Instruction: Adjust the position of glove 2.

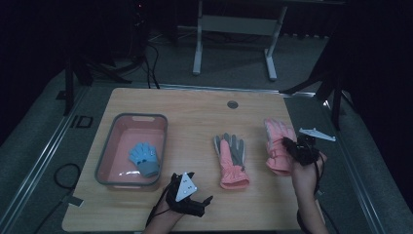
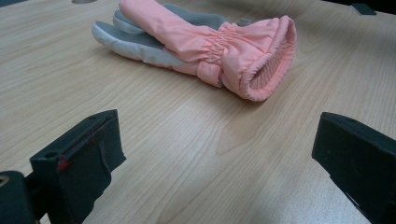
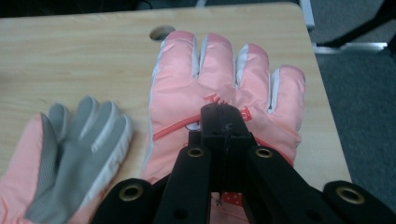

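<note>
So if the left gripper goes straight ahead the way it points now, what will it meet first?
Most likely the pink glove lying palm-up in the middle of the table, at its open cuff end. The left gripper has its jaws open, with bare wood between them and the glove. Depth is hard to judge.

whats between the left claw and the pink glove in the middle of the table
Nothing: in the left gripper view only bare wooden table lies between the open left claw and the pink glove.
</note>
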